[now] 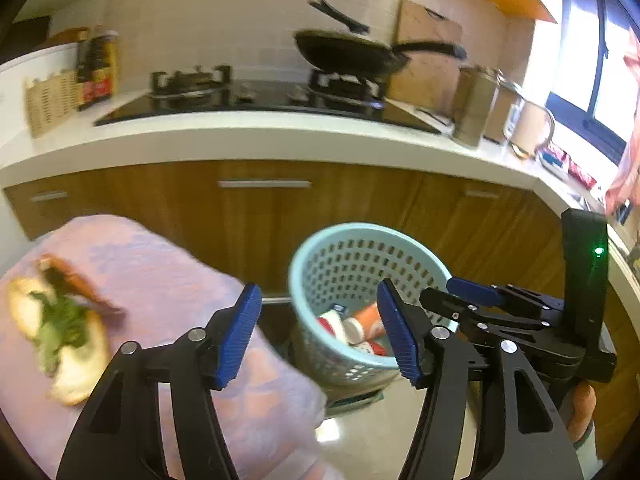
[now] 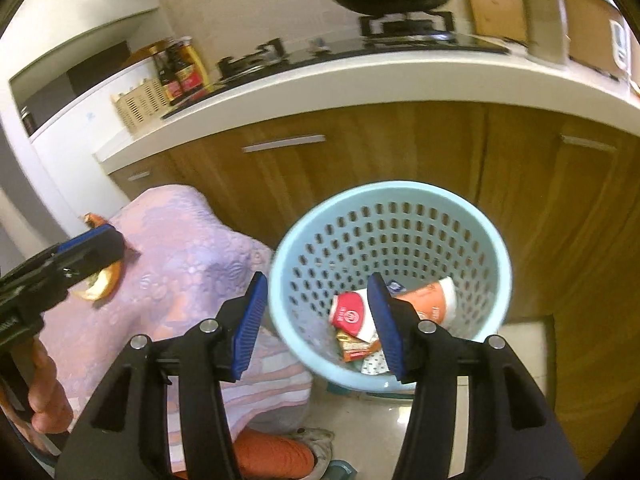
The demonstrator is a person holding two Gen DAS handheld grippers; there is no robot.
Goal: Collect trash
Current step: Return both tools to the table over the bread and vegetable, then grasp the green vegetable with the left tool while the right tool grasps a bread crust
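Note:
A light blue perforated trash basket (image 1: 316, 264) (image 2: 288, 256) stands on the floor by the wooden cabinets. It holds crumpled cups and wrappers (image 1: 352, 326) (image 2: 356, 316). A half-eaten sandwich with greens (image 1: 60, 320) lies on a purple cloth-covered surface (image 1: 168, 280) (image 2: 188, 248) left of the basket; its crust (image 2: 100, 284) shows in the right wrist view. My left gripper (image 1: 318, 334) is open and empty, between the cloth and the basket. My right gripper (image 2: 318, 322) is open and empty above the basket's near rim; it also shows in the left wrist view (image 1: 476, 300).
A white countertop (image 1: 240, 136) carries a gas hob with a black pan (image 1: 348, 54), sauce bottles (image 1: 98, 68), a woven basket (image 1: 50, 100) and metal pots (image 1: 480, 108). Wooden cabinet doors (image 1: 264, 216) stand behind the basket. Glossy floor (image 2: 360, 420) lies below.

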